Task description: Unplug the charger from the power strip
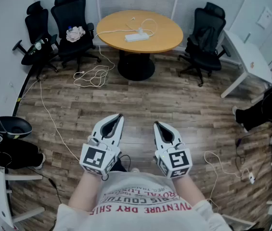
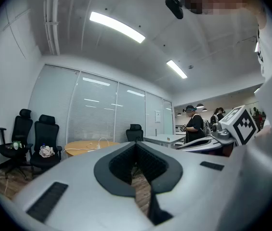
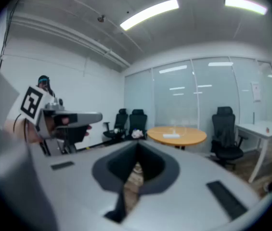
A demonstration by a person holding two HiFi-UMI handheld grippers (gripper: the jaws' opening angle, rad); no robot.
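Observation:
A white power strip (image 1: pixel 136 36) lies on the round wooden table (image 1: pixel 169 35) at the far end of the room, with a white charger (image 1: pixel 140 31) and a looping white cable on it. In the right gripper view the power strip (image 3: pixel 171 135) is a small white bar on the table top. Both grippers are far from the table, held close to the person's body over the wooden floor. My left gripper (image 1: pixel 120 115) (image 2: pixel 136 143) is shut and holds nothing. My right gripper (image 1: pixel 156 124) (image 3: pixel 138 146) is likewise shut and empty.
Black office chairs (image 1: pixel 73 18) stand around the table, one with a white cloth (image 1: pixel 75 33) on its seat. White cables (image 1: pixel 92 76) trail over the floor left of the table. A white desk (image 1: pixel 249 57) and a seated person (image 1: pixel 268 107) are at the right.

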